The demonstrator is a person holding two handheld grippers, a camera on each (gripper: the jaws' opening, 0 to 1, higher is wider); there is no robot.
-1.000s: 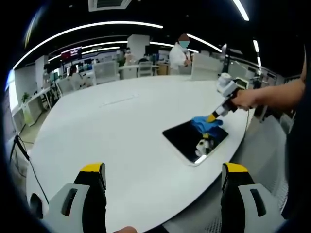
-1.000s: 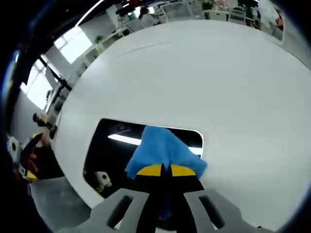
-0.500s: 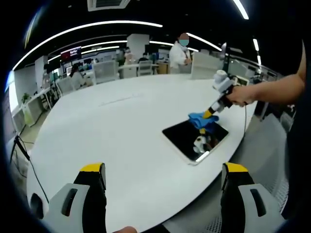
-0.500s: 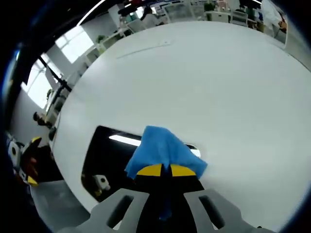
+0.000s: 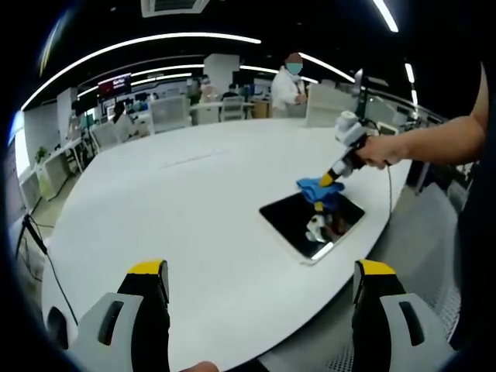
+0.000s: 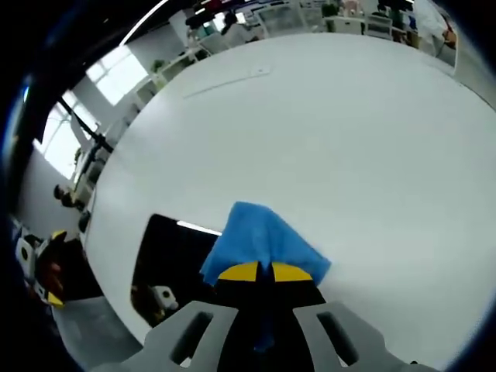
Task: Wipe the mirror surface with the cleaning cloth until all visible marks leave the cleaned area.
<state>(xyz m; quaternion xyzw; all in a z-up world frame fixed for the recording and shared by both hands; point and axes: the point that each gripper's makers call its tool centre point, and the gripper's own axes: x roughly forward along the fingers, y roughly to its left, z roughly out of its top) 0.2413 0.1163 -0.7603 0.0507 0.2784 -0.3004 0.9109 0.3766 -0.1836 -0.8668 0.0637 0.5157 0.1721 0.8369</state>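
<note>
right hand-held gripper [image 6: 260,273]: jaws pinched together on the blue cleaning cloth [image 6: 261,240], cloth bunched and fanning out ahead of the yellow tips.
same gripper, left gripper view: right hand-held gripper [image 5: 335,176] angled down, cloth [image 5: 316,188] pressed at the mirror's far edge, a person's hand [image 5: 377,149] on the handle.
left hand-held gripper [image 5: 260,280]: jaws wide apart, holding nothing, hovering over the near rim of the surface.
mirror [image 6: 167,256]: dark rounded rectangle flat on the white surface [image 6: 349,139], close to its rim; in the right gripper view it lies below-left of the cloth.
key relation: cloth sits at one end of the mirror [image 5: 312,225], most of the glass stretches back toward the surface rim, long axis roughly along that direction.
nearer hand: right, already on it; left well apart.
marks: cannot tell, only reflections visible.
judgement: next stroke likely drags back across the glass.
</note>
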